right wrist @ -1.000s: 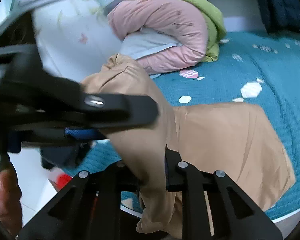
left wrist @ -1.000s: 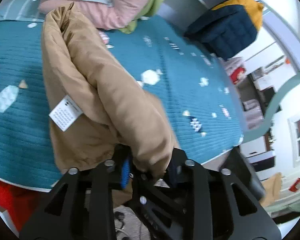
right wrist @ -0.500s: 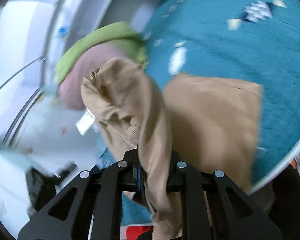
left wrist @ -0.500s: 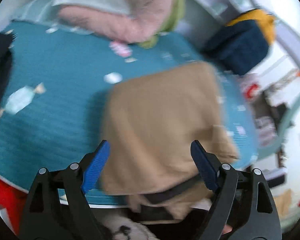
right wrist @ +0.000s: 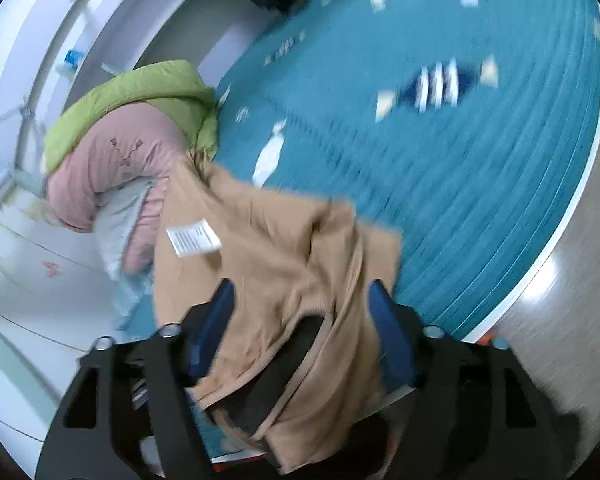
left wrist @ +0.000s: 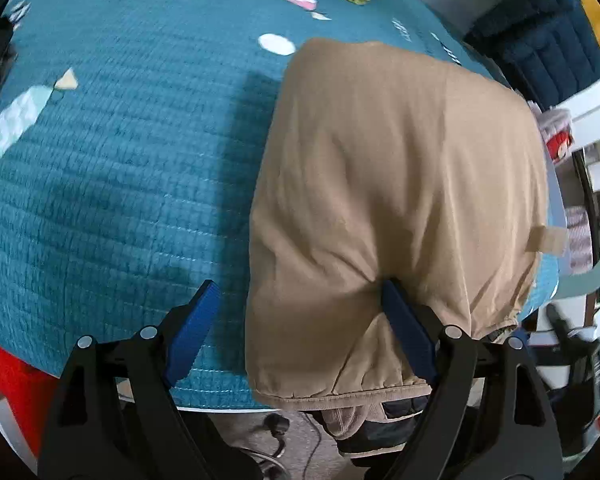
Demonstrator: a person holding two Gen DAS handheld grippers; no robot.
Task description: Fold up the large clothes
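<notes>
A tan jacket (left wrist: 396, 184) lies folded on the teal quilted bed cover (left wrist: 120, 152), its hem hanging over the near edge. My left gripper (left wrist: 300, 320) is open and empty, its right blue pad touching the jacket's near part. In the right wrist view the tan jacket (right wrist: 276, 264) lies bunched with a white care label (right wrist: 194, 237) and dark lining showing. My right gripper (right wrist: 304, 328) is open, its blue pads on either side of the bunched cloth, gripping nothing.
A pink and green quilt bundle (right wrist: 132, 132) lies at the head of the bed. A navy and yellow padded item (left wrist: 548, 36) sits at the far right corner. The bed's white edge (right wrist: 572, 216) borders grey floor. Shelves and clutter stand beyond the bed.
Both grippers have let go of the jacket: the left opened first, the right just now. The jacket has dropped onto the bed, folded over.
</notes>
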